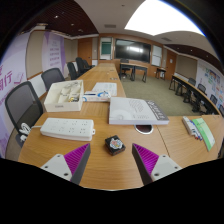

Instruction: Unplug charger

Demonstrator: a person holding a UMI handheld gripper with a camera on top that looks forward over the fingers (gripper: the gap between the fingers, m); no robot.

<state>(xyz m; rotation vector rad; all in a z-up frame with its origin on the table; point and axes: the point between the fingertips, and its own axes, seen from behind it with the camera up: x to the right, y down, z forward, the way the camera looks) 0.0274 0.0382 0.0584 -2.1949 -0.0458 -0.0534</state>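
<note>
A small black charger [116,144] sits on the wooden table [110,170], just ahead of my fingers and about midway between them. I cannot tell what it is plugged into. My gripper [111,160] is open and empty. Its purple pads [70,157] stand wide apart on either side, a little nearer than the charger and not touching it. A white power strip [68,127] lies beyond the left finger.
A flat white box [135,110] lies beyond the charger, with a round cable hole [145,128] by it. A white tray [64,95] stands at the far left. A green-and-white item [200,131] lies to the right. Black chairs [22,104] line the left side.
</note>
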